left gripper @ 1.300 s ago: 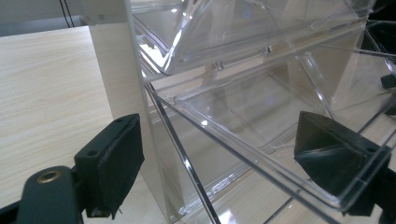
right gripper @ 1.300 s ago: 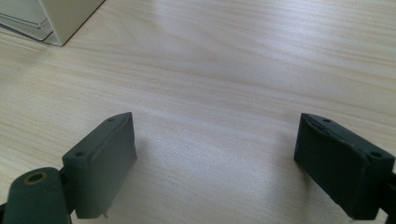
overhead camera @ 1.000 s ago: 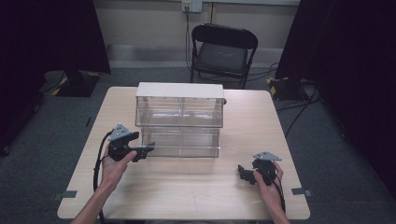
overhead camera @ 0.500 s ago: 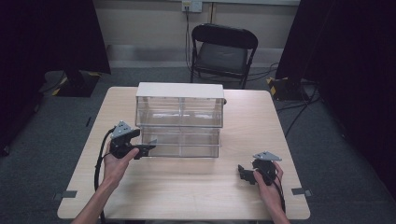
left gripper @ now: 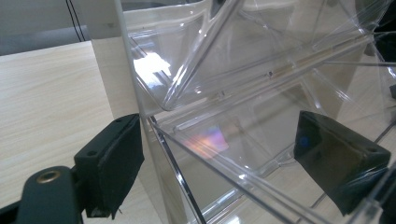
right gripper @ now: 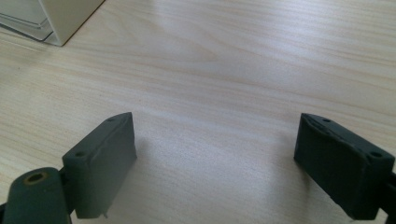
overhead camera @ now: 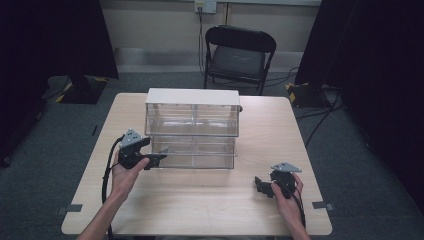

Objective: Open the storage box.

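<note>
A clear plastic drawer cabinet [overhead camera: 192,130] with a white top stands in the middle of the wooden table [overhead camera: 200,205]. My left gripper [overhead camera: 158,160] is at the cabinet's lower left front corner. In the left gripper view its jaws [left gripper: 224,163] are open and straddle the corner of a clear drawer [left gripper: 219,116], one finger [left gripper: 112,163] outside the cabinet's side wall. My right gripper [overhead camera: 259,185] rests low near the front right of the table, apart from the cabinet. Its jaws [right gripper: 219,163] are open over bare wood, and the cabinet's corner [right gripper: 56,18] shows far off.
A black folding chair [overhead camera: 237,55] stands beyond the table's far edge. Cables trail from both grippers toward the front edge. Dark curtains hang at both sides of the room.
My left gripper has edged slightly toward the cabinet's lower left drawer. The right gripper has stayed where it was.
</note>
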The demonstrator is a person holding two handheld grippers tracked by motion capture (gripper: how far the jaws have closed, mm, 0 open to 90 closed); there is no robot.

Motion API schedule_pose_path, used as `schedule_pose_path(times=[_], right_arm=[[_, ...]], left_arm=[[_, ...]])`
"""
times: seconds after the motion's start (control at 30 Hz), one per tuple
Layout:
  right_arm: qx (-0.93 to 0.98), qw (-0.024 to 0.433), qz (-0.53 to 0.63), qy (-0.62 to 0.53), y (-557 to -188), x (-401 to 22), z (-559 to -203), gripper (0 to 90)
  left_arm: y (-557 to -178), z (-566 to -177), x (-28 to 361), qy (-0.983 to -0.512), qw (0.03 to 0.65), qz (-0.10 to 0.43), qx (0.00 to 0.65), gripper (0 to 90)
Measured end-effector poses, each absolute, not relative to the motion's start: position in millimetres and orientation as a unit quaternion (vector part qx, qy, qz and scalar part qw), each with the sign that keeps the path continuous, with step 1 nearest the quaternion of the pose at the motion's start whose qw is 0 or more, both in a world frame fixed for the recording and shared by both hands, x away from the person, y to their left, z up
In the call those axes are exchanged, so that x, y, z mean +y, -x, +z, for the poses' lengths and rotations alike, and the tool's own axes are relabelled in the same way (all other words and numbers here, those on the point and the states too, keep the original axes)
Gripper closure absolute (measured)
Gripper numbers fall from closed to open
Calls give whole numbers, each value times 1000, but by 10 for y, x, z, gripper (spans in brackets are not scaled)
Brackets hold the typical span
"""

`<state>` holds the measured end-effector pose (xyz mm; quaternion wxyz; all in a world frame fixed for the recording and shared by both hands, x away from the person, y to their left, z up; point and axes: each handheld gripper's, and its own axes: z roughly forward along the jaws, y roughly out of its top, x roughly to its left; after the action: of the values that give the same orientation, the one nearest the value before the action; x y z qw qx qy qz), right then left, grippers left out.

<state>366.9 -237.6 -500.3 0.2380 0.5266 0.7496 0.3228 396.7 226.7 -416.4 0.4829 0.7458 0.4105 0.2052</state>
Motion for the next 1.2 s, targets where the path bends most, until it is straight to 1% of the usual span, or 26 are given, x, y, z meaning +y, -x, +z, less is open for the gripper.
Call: schedule_pose_path(times=[0.63,1.2], right_arm=[[750,238,323,-527,-3668,-2376,-5003,120],[750,238,323,-527,-3668,-2376,-5003,120]], left_arm=[[-4004,-4117,2270,-744,482,210,411,156],[-4028,-4095,2270,-745,484,204,411,156]])
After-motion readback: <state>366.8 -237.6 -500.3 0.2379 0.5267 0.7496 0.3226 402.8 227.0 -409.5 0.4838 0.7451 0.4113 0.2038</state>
